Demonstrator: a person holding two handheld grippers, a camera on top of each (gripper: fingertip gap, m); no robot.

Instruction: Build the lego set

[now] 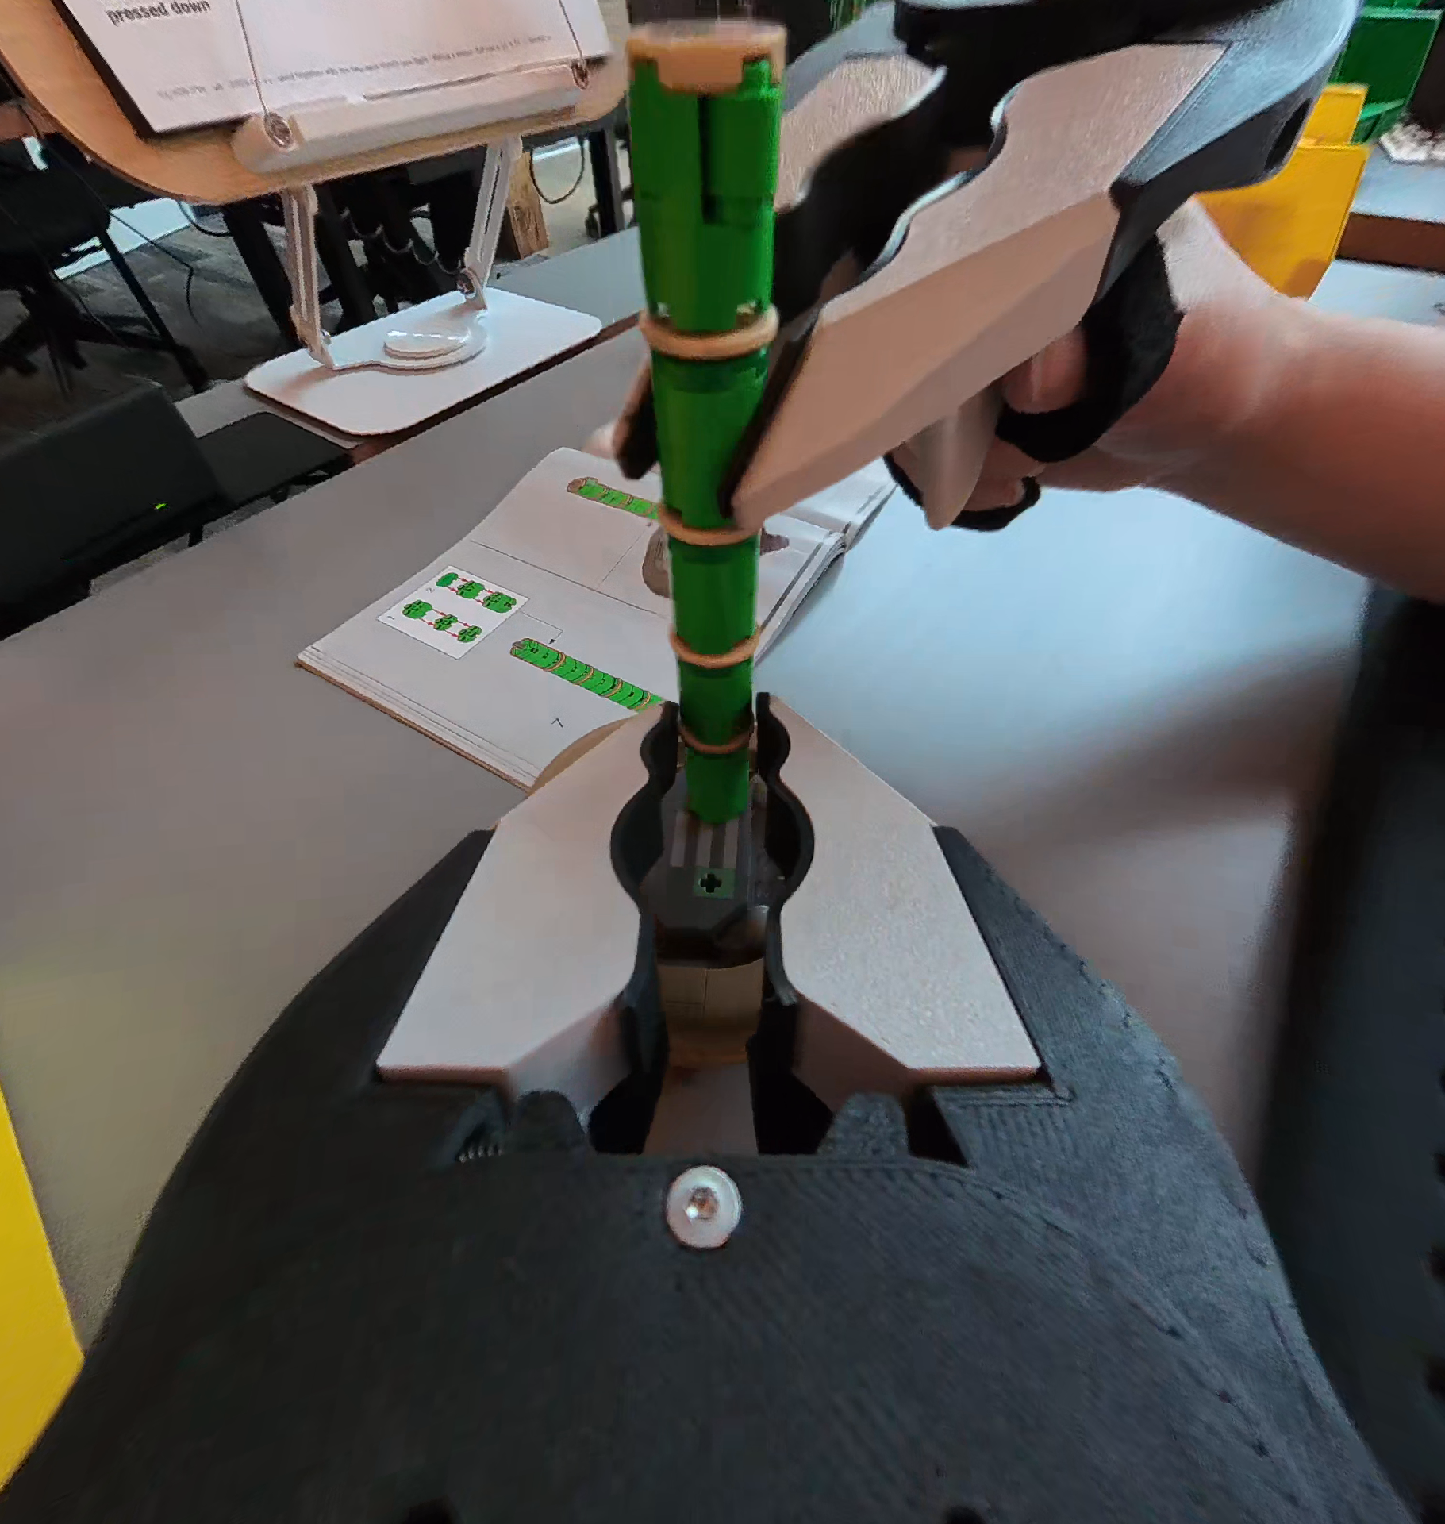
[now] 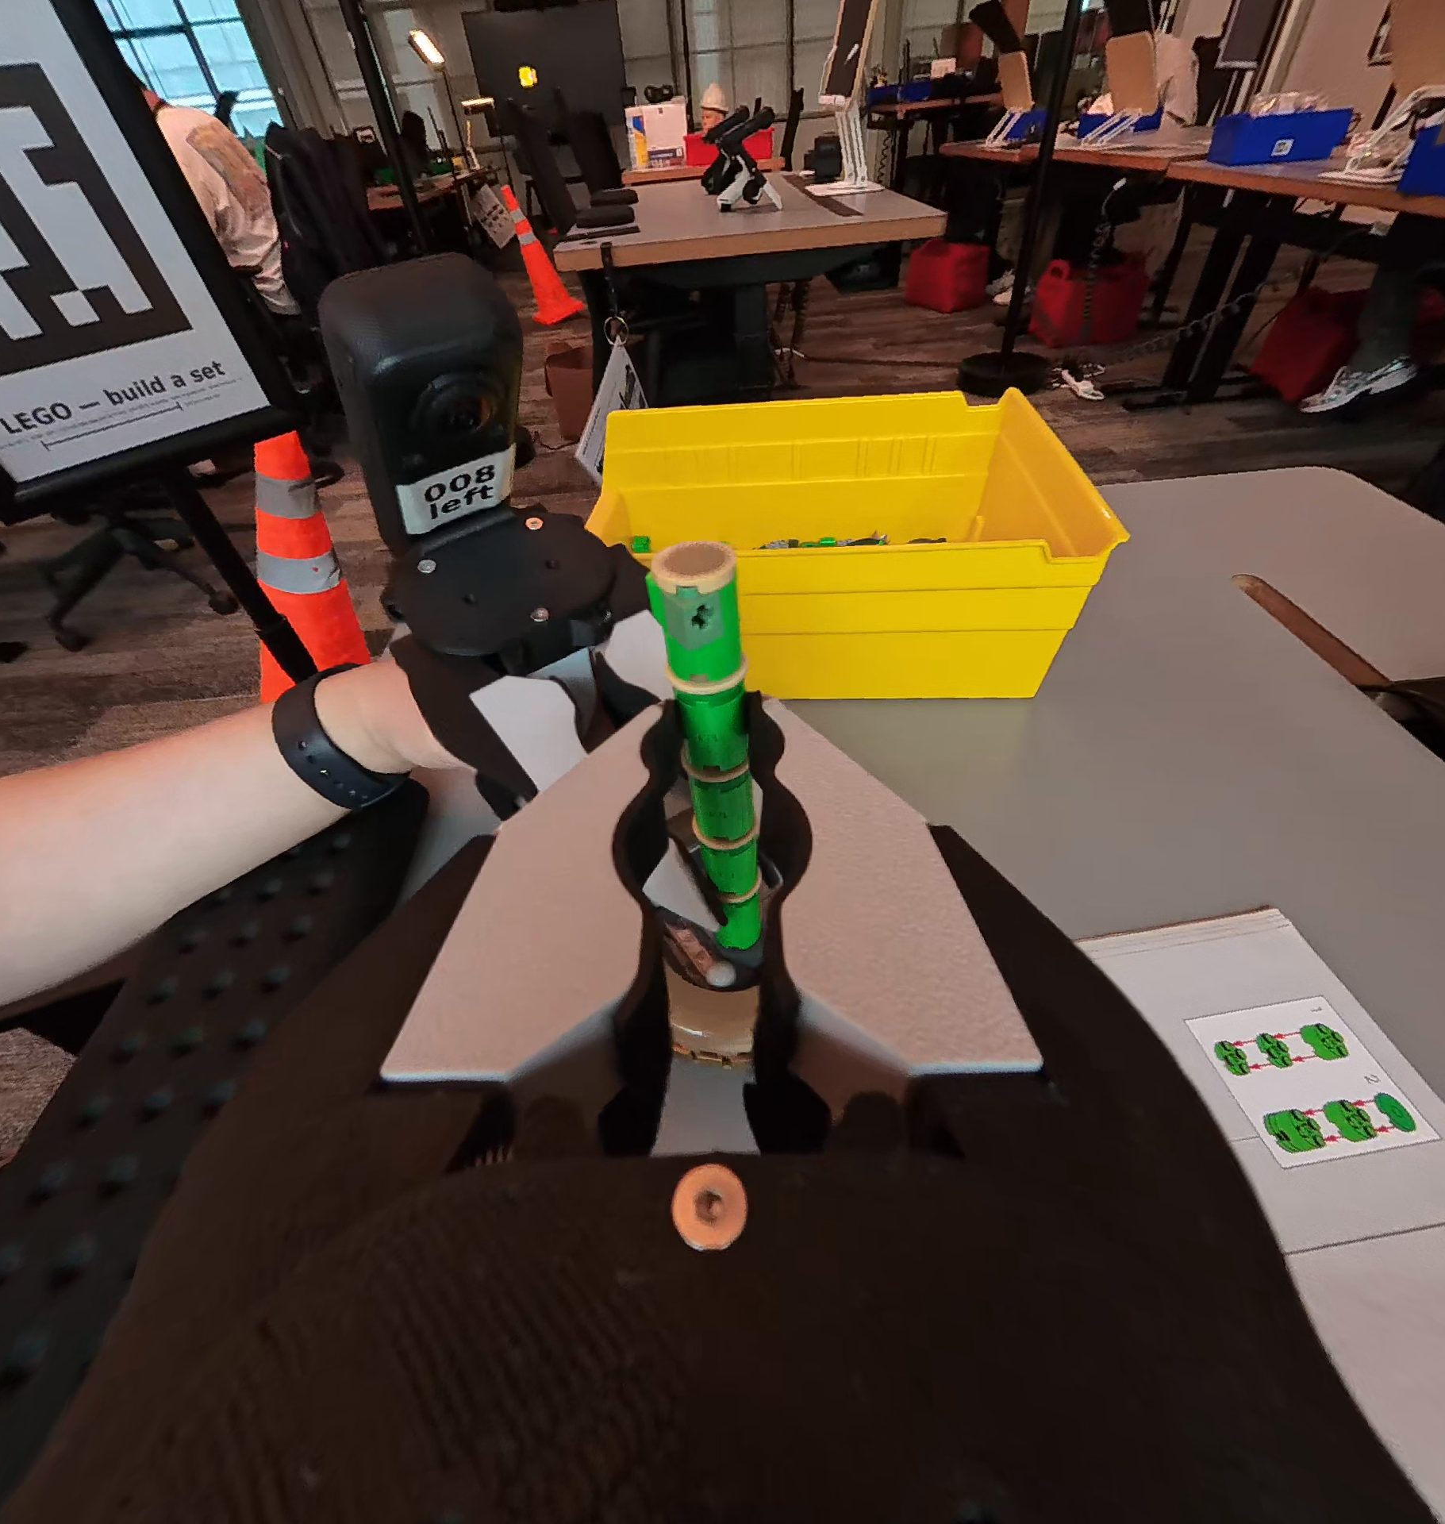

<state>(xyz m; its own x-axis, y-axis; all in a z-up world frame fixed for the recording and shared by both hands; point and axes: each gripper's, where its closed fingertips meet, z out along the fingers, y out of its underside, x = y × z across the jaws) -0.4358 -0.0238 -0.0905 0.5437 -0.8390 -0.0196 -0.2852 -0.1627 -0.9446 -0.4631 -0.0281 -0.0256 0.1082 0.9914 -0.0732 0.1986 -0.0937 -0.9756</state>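
The green stalk, a column of green cylinders with tan rings between them, stands almost upright above the tabletop. It is the landmark here.

At the foot of the stalk, the left hand-held gripper is closed on the lowest segments and on the grey and tan base below them. Higher on the stalk, the right hand-held gripper is closed around the middle segments, between two tan rings.

In my judgement the step in hand is to press the stalk firmly into its base. To do it well, the left should keep the base fixed and the right should push straight along the stalk, without bending it, because the ring joints could separate.

The left wrist view shows the open instruction booklet behind the stalk and the whole length of the stalk. The right wrist view shows instead the yellow bin with loose pieces behind the stalk, and the cross-shaped hole near the top of the stalk.
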